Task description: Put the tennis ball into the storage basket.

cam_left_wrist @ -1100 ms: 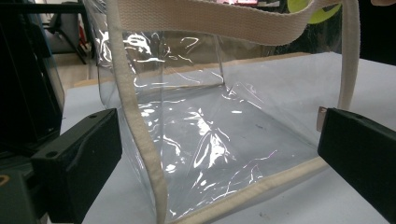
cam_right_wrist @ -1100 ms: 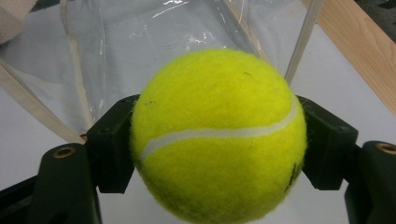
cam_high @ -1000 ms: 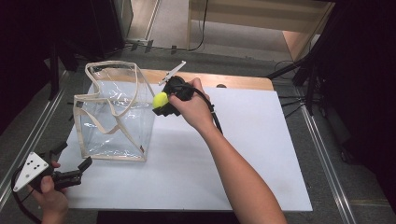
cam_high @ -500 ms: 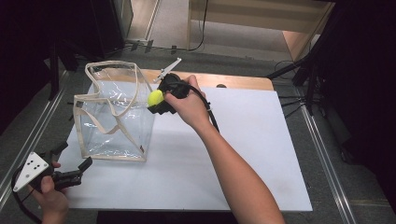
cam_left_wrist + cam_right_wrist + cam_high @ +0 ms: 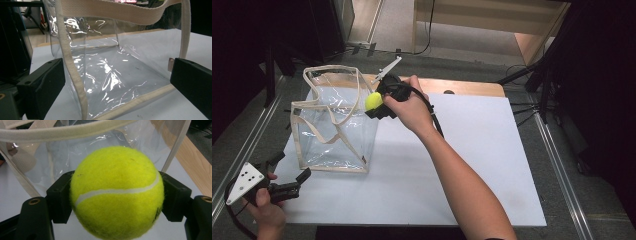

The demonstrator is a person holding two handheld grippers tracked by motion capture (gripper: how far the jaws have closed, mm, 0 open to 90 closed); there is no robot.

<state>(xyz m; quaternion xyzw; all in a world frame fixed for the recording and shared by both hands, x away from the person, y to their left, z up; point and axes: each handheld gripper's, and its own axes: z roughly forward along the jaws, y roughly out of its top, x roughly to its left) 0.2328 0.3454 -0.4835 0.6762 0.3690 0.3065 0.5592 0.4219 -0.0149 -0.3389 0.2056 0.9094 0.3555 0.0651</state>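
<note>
Right tongs (image 5: pixel 373 106) are clamped on a tennis ball (image 5: pixel 373 101), 1 black jaw pressing each side of it, held up at the near-right top edge of a clear bag (image 5: pixel 334 120). Seen from the right gripper view, the ball (image 5: pixel 117 192) is bright yellow-green and fuzzy, with a curved white seam running across its front and a few dark flecks in the felt. Just behind it rises the bag's cream webbing rim (image 5: pixel 62 131) — the ball sits at about the rim's level, outside the opening.

Left tongs (image 5: pixel 292 184) hang wide apart at the near-left corner of the white surface (image 5: pixel 472 165), gripping nothing. Between their jaws, in the left gripper view, stands the bag (image 5: pixel 110 75): transparent, glossy plastic walls edged with cream webbing, upright and open-topped — its 2 strap handles (image 5: pixel 332 80) loop above the rim.
</note>
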